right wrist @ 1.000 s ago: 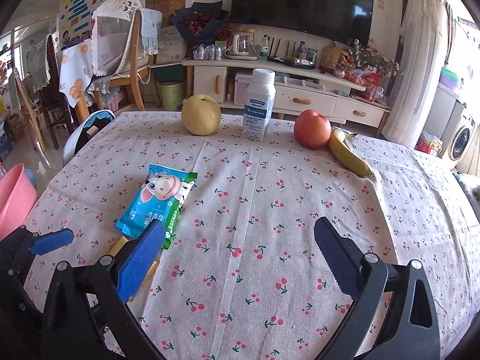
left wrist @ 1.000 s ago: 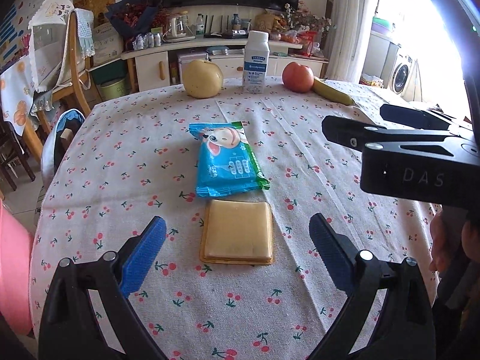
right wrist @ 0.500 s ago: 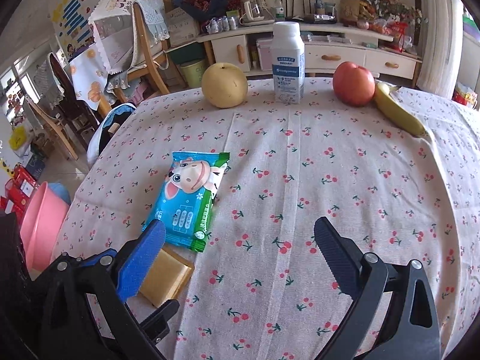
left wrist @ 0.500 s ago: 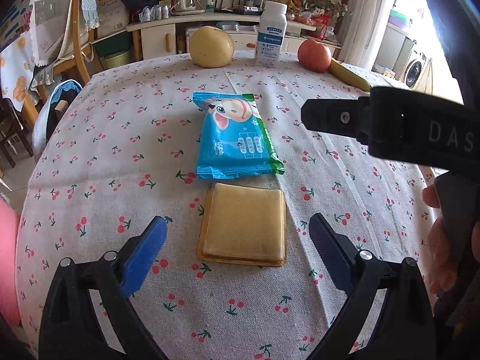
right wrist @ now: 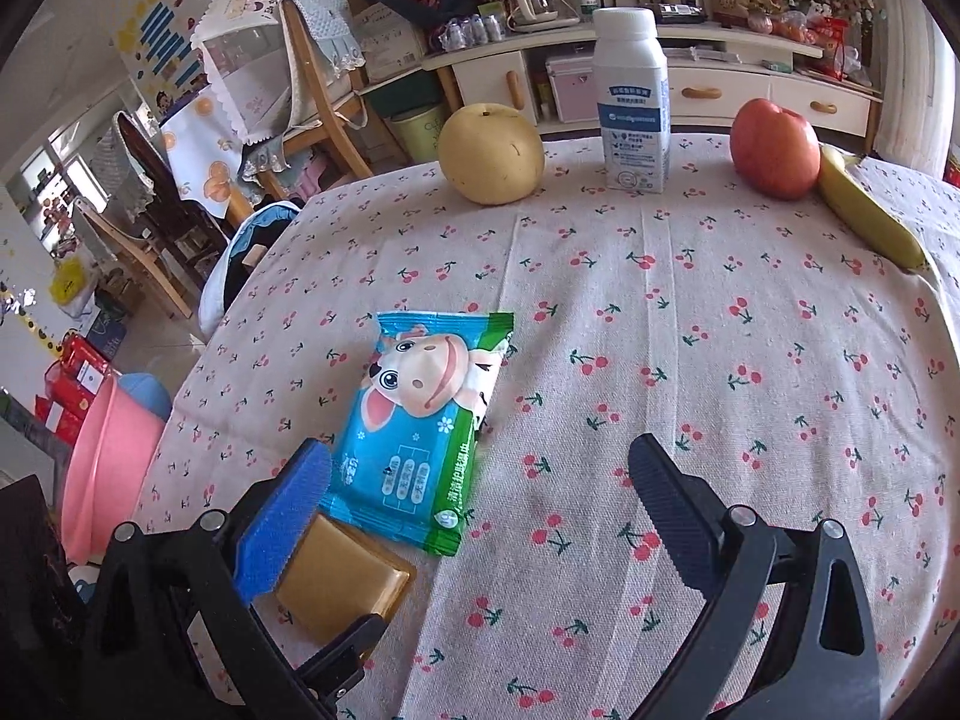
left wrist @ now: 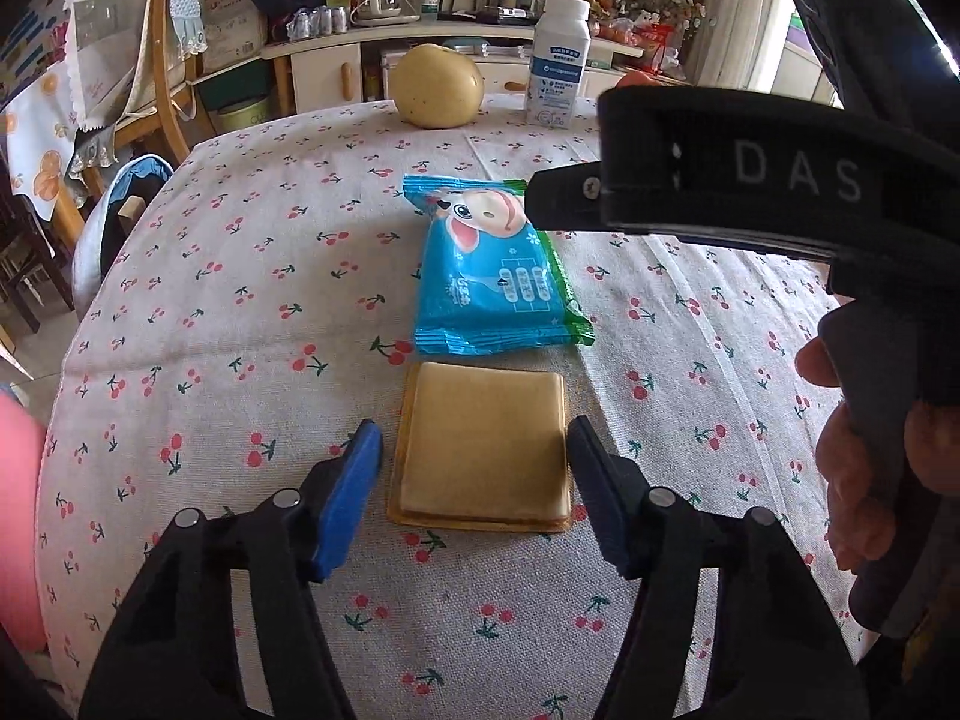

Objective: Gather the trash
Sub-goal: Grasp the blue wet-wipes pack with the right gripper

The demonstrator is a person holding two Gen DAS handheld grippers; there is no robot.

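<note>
The left tool [left wrist: 474, 468] has just been closing; its 2 pads flank the tan packet [left wrist: 483, 447] flat on the tabletop [left wrist: 240, 312], the right pad at its edge, the left just off it. The right tool [right wrist: 480, 480] gapes wide, empty, over the blue wipes pack [right wrist: 420, 426], which lies just beyond the packet.
</note>
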